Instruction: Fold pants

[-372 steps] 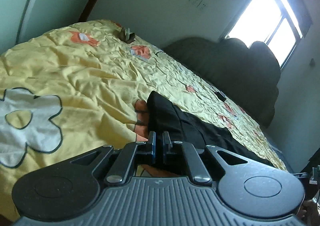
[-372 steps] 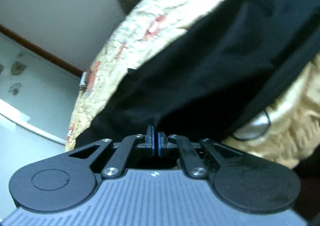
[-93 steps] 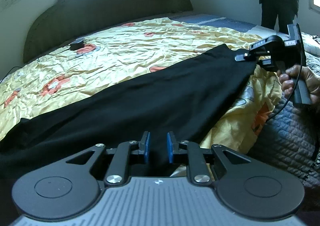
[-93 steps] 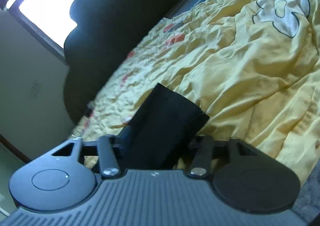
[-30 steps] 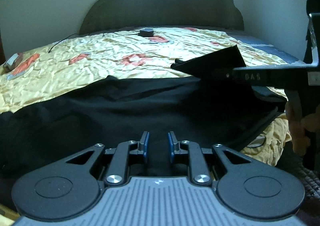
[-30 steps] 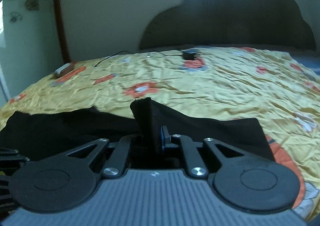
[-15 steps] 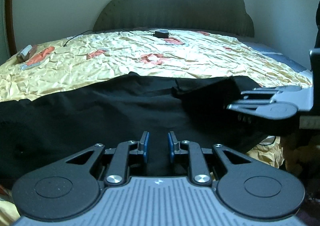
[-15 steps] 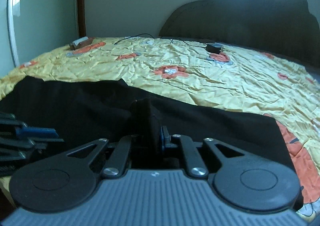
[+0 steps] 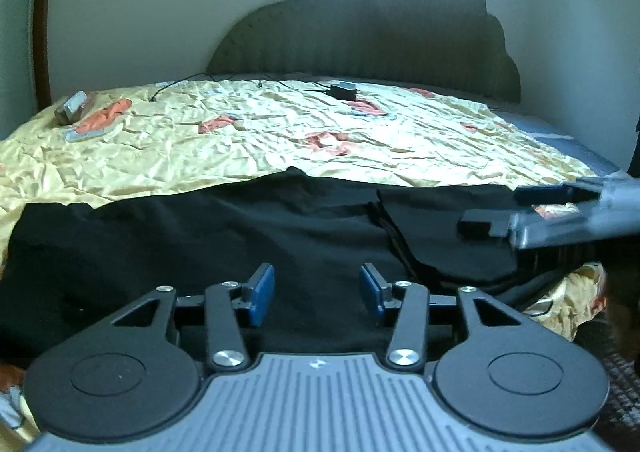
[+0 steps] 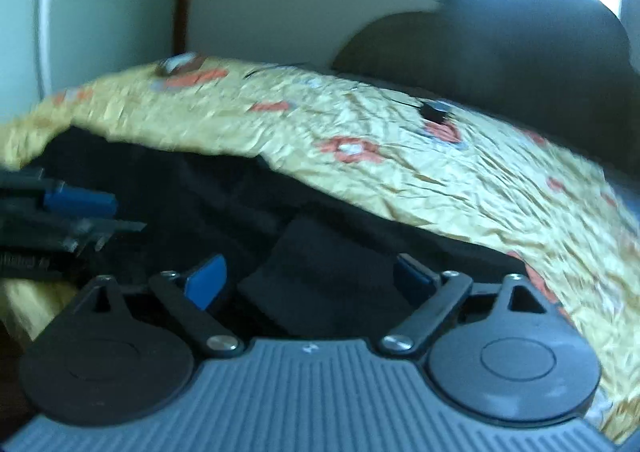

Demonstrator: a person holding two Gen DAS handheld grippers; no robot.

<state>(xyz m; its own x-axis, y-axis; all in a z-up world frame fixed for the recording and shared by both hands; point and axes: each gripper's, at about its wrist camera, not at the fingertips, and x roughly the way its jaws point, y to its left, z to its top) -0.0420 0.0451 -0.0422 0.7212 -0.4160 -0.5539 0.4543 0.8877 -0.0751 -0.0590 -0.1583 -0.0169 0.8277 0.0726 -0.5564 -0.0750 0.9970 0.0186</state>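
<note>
Lower frame: left gripper [image 9: 317, 289] opening, pads clear | right gripper [image 10: 310, 279] opening wide | pants [image 9: 200, 236] lay on bed [image 9: 240, 139]

The far part of the yellow bedspread [image 9: 280, 139] lies free, up to the dark headboard [image 9: 372, 35]. Only a small black box [image 9: 342, 91] with a cable and a small object [image 9: 72, 111] at the left edge lie there. Near, the black pants [image 9: 200, 236] cover the bed's edge.

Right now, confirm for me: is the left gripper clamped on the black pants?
No: the left gripper has its blue pads spread and opening, with the black pants lying flat beneath them on the bed.
</note>
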